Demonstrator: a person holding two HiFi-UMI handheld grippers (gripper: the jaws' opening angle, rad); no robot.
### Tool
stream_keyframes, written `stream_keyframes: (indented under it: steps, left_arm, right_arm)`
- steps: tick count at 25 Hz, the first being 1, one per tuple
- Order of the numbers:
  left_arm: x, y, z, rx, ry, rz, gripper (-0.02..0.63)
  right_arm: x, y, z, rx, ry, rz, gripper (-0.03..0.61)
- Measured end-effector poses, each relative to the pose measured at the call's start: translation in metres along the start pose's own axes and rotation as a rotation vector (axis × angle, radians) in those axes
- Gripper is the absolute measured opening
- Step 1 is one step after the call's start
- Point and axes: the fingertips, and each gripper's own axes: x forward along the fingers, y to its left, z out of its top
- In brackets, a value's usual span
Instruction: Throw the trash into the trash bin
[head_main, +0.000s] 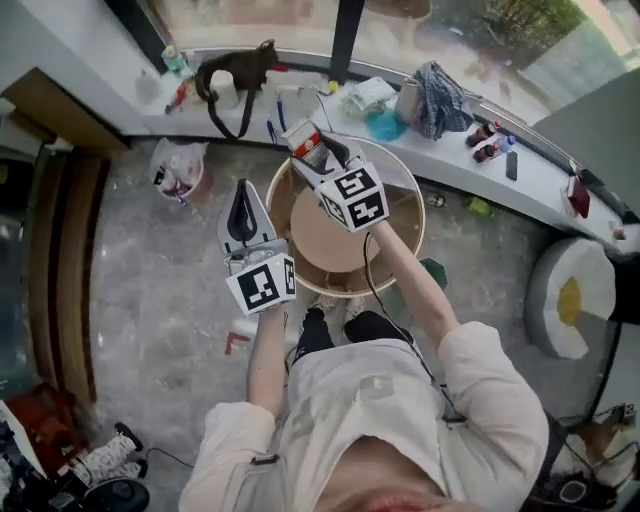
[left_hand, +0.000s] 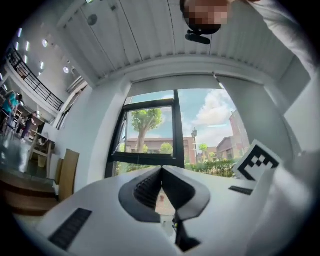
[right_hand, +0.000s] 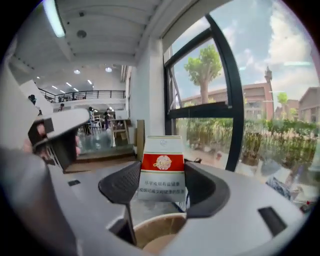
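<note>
A red-and-white carton pack (head_main: 303, 140) stands upright between the jaws of my right gripper (head_main: 314, 147), which is shut on it. The right gripper view shows the pack (right_hand: 161, 168) pinched between the two dark pads of the right gripper (right_hand: 161, 186). The pack hangs over the far rim of a round, tan-lined trash bin (head_main: 410, 215), whose rim (right_hand: 155, 231) shows just below the jaws. My left gripper (head_main: 243, 192) hovers to the left of the bin, above the floor. It is shut, and in its own view the left gripper (left_hand: 161, 172) has its tips together with nothing between them.
A white plastic bag (head_main: 178, 168) lies on the floor to the left. The window ledge (head_main: 455, 150) behind the bin carries a dark bag (head_main: 237, 70), a checked cloth (head_main: 440, 95) and small items. An egg-shaped cushion (head_main: 570, 300) sits at the right. The person's feet (head_main: 335, 320) stand by the bin.
</note>
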Motion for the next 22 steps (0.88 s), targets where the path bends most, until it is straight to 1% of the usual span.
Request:
stream_keyframes:
  steps: [3,5,7,9,12,15,18,22]
  left_arm:
    - [0.021,-0.044,0.039,0.014,-0.067,-0.116,0.011]
    - [0.032,-0.066,0.061,0.016,-0.111,-0.179,0.012]
    - [0.04,-0.084,0.081,0.011,-0.149,-0.221,0.011]
    - [0.046,-0.101,0.099,0.008,-0.179,-0.25,0.012]
    - [0.049,-0.121,0.12,0.007,-0.21,-0.292,0.011]
    - [0.044,-0.138,0.13,-0.009,-0.229,-0.325,0.012]
    - [0.04,-0.154,0.133,-0.025,-0.242,-0.358,0.011]
    - [0.042,-0.168,0.133,-0.032,-0.23,-0.392,0.011]
  right_arm:
    - [-0.064,-0.001,0.073,0.036,-0.19,-0.017,0.281]
    - [-0.104,-0.007,0.11,0.066,-0.312,-0.043,0.281]
    - [-0.142,-0.013,0.136,0.07,-0.406,-0.075,0.281]
    - [-0.178,-0.016,0.153,0.057,-0.47,-0.104,0.281]
    - [-0.223,-0.017,0.162,0.026,-0.535,-0.155,0.281]
    - [-0.252,-0.014,0.156,-0.011,-0.563,-0.204,0.281]
    - [-0.264,-0.016,0.147,-0.037,-0.559,-0.242,0.281]
    - [-0.266,-0.023,0.144,-0.013,-0.56,-0.263,0.281]
